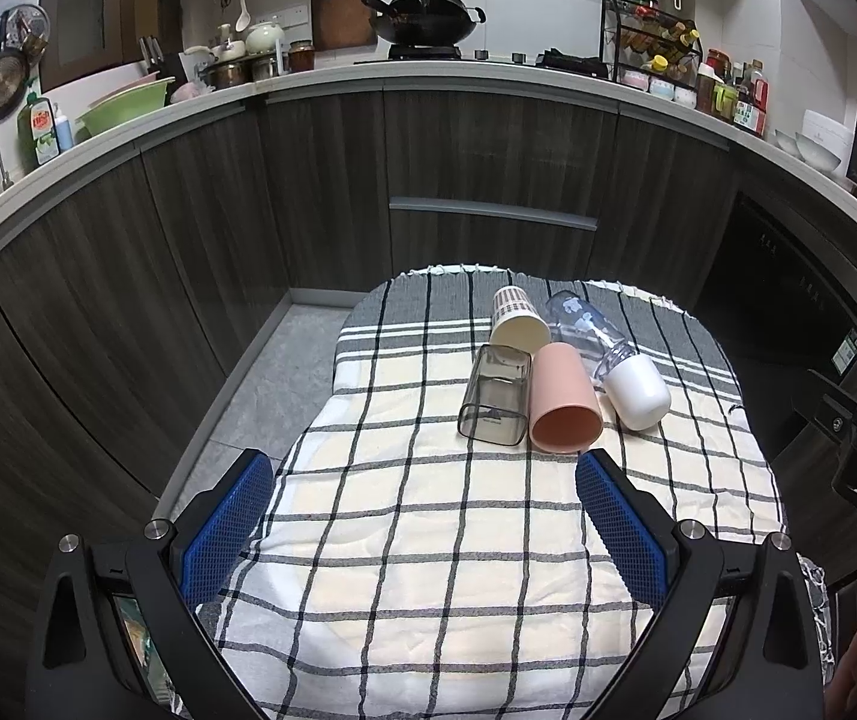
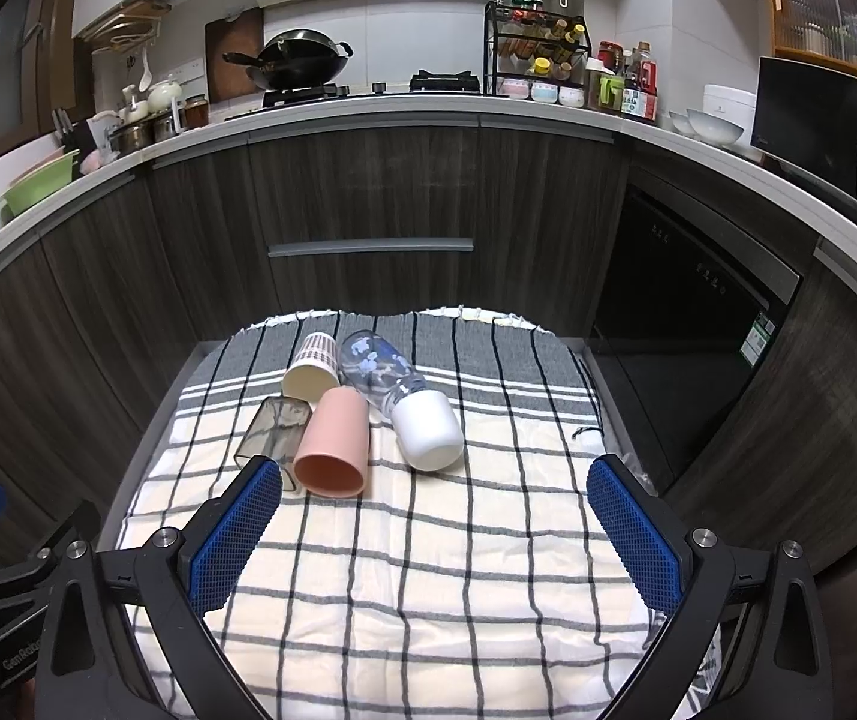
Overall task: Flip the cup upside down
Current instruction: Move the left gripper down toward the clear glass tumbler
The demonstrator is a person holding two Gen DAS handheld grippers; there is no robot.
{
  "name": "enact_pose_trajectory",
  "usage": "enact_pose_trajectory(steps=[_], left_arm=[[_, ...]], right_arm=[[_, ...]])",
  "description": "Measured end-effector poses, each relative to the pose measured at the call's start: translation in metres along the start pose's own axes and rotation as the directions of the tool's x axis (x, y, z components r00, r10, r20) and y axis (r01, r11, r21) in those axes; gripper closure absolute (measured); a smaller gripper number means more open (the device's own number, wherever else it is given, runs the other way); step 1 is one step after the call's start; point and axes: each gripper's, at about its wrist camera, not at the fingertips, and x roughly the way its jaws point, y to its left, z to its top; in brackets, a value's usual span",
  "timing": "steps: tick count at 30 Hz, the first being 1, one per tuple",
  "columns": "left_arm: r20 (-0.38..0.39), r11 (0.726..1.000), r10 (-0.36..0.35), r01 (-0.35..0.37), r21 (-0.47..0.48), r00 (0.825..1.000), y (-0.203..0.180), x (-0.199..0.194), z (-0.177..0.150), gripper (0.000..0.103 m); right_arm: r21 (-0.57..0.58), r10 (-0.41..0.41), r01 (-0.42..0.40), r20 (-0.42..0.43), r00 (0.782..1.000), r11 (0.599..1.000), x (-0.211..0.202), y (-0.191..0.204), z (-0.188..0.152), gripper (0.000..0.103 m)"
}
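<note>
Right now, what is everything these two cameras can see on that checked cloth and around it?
pink cup: one, pink, on its side mid-cloth, mouth toward the cameras
grey square cup: one, smoky clear, on its side, left of the pink cup
patterned cup: one, cream with a checked band, on its side behind them
bottle: one, clear with blue print, lying down, white cap toward the cameras
checked cloth: one, cream and grey, covering the table
wok: one, black, on the stove behind
left claw: one, black with blue pads, open, empty
right claw: same, open, empty
</note>
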Motion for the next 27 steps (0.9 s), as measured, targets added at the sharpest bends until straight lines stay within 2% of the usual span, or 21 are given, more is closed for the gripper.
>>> enact_pose_trajectory(steps=[19, 27], left_arm=[[-0.013, 0.999, -0.027, 0.027, 0.021, 1.000, -0.021, 0.062, 0.016, 0.000], [-0.050, 0.998, -0.039, 0.041, 0.041, 0.998, -0.032, 0.113, 0.028, 0.000]], right_arm=[[0.025, -0.050, 0.050, -0.011, 0.999, 0.998, 0.045, -0.015, 0.006, 0.001], [0.045, -0.075, 0.075, -0.015, 0.997, 0.996, 0.068, -0.019, 0.012, 0.001]])
